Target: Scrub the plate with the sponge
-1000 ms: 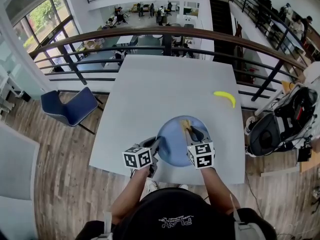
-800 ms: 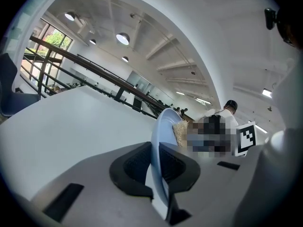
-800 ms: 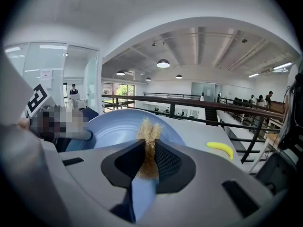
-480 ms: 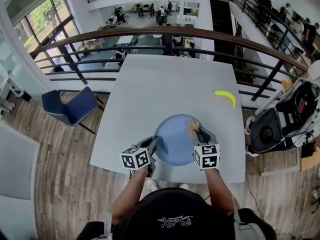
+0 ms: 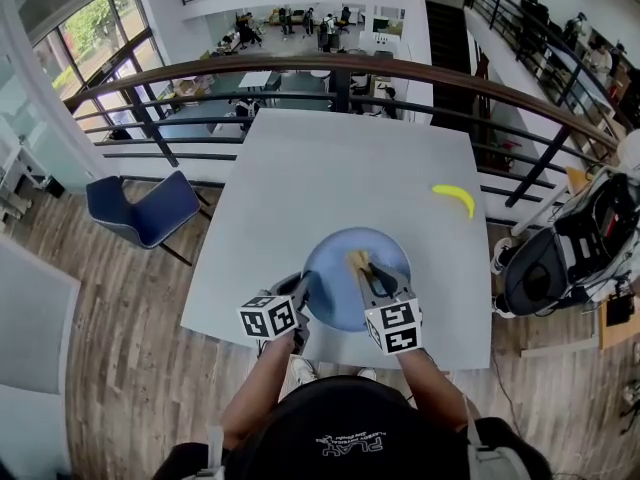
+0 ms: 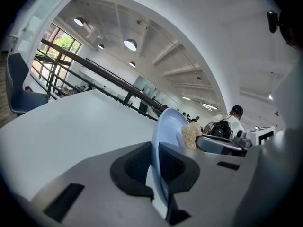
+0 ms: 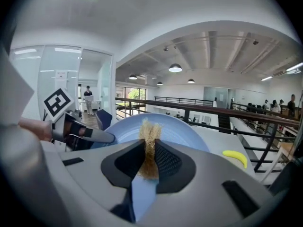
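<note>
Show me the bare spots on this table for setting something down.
Bare: the far half of the table, from the railing side down to the plate; also the left strip beside the plate. The banana takes the right edge. Crowded: the near edge around plate and sponge.

Your left gripper (image 6: 155,169) clamped the blue plate (image 6: 168,126) by its rim, jaws just tightened, with the plate edge-on over the white table (image 6: 71,122). The sponge (image 6: 191,135) touched its face, at your right gripper (image 6: 201,142) tip.
</note>
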`<state>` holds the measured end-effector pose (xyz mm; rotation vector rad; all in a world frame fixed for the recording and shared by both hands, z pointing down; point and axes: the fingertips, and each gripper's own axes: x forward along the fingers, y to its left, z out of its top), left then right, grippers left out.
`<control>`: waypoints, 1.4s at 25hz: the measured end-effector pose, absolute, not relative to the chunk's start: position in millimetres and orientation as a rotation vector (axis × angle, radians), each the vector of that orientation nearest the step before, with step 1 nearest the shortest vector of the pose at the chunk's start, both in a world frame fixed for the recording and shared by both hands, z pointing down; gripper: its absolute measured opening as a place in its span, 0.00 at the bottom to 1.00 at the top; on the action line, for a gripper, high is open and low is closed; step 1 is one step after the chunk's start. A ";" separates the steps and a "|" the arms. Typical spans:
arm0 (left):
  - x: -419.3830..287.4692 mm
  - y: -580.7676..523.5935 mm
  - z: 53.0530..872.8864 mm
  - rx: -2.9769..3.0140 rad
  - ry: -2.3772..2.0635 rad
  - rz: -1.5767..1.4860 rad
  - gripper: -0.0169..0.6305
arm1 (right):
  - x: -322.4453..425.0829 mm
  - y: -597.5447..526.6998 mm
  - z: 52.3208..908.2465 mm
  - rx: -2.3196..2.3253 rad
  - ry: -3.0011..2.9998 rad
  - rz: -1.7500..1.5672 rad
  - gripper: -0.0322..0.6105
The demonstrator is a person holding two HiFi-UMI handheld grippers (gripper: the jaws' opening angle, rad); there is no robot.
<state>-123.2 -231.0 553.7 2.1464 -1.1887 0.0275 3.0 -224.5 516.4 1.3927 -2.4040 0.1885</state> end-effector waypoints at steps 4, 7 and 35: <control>-121.9 -232.0 549.5 2.145 -1.197 0.029 0.07 | -37.3 -211.0 514.7 1.242 -2.472 0.189 0.16; -124.1 -229.6 543.6 2.145 -1.204 0.025 0.07 | -64.4 -204.1 515.6 1.158 -2.489 0.189 0.16; -128.9 -234.0 542.1 2.150 -1.247 0.000 0.07 | 15.4 -246.2 536.1 1.391 -2.314 0.263 0.16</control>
